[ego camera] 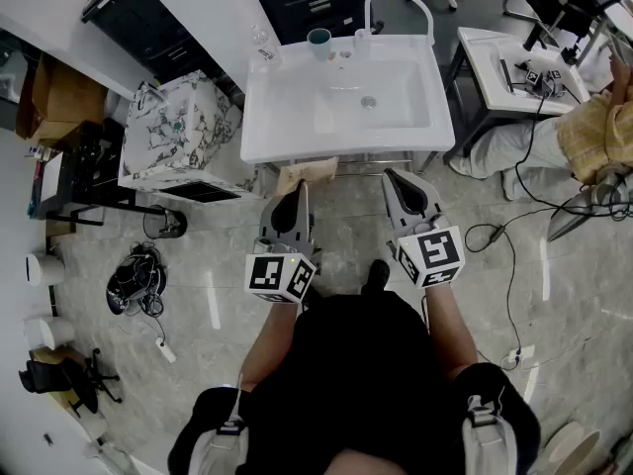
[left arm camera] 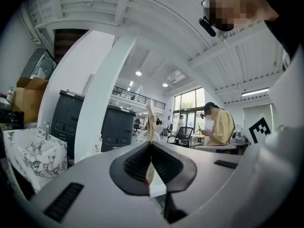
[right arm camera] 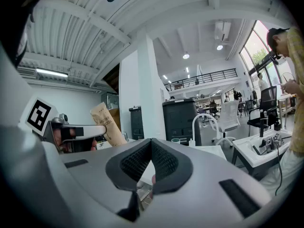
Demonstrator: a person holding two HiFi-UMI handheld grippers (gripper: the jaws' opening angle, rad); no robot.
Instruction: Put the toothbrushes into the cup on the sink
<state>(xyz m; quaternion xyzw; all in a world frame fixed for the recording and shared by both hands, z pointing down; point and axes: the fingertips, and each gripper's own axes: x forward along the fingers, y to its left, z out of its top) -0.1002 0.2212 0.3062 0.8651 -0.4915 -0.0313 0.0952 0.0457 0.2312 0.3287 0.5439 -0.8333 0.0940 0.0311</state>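
White sink (ego camera: 287,127) dead ahead. Left gripper (ego camera: 300,192) is clamped on a paper toothbrush packet (ego camera: 308,173); right gripper (ego camera: 399,182) is closed, empty. Teal cup (ego camera: 318,41) waits on the back rim. Danger: that thin edge pinch could slip, or the packet could topple the cup.

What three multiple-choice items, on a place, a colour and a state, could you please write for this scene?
1. Where does the cup stand? A in the basin; B on the sink's back rim, left of the faucet; C on the floor.
2. What colour is the packet that the left gripper holds? A tan; B blue; C black.
3. How are that gripper's fingers? A wide apart; B shut on the packet; C out of view.
B: the head view shows it on the rim. A: the right gripper view shows tan paper. B: the left gripper view shows them pinching it.
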